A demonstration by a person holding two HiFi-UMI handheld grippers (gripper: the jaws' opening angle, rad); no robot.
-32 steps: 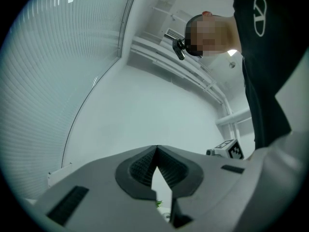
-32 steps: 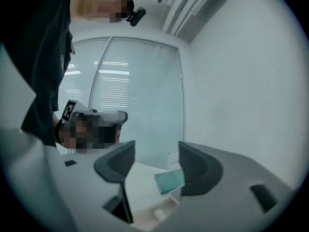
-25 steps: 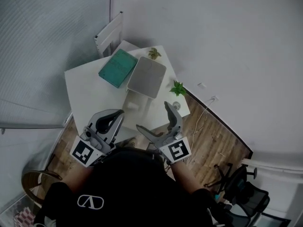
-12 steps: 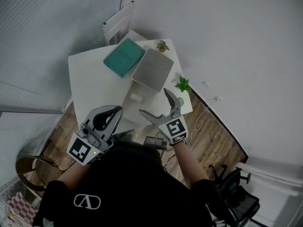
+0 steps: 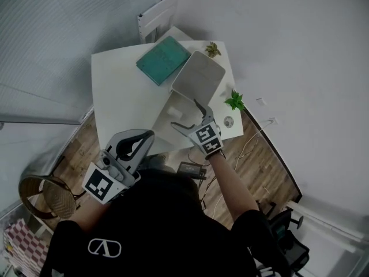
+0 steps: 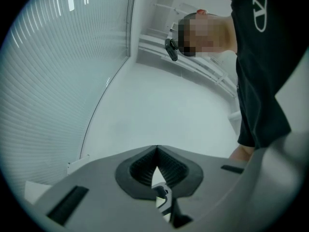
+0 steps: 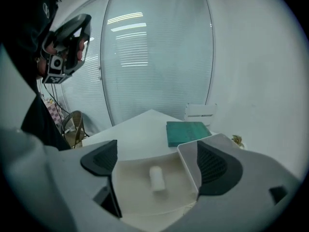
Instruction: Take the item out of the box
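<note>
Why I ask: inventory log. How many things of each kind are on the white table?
Open box: 1
White item inside it: 1
Teal book: 1
Small plants: 2
Total: 5
A round shape beside one plant may be its pot; not counted.

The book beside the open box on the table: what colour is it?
The book is teal green, clearest in the head view.

Soft, even, cool light fills the room, and shadows are faint. In the head view the white surface point(image 5: 121, 85) is the brightest patch, while the black shirt point(image 5: 155, 229) loses all detail. Straight lines bend toward that view's edges. Both gripper views are fisheye circles with black corners. Bright strips of light reflect on the glass wall point(image 7: 159, 71) in the right gripper view. The near bodies of the left tool point(image 6: 157, 149) and the right tool point(image 7: 157, 161) are blurred.
</note>
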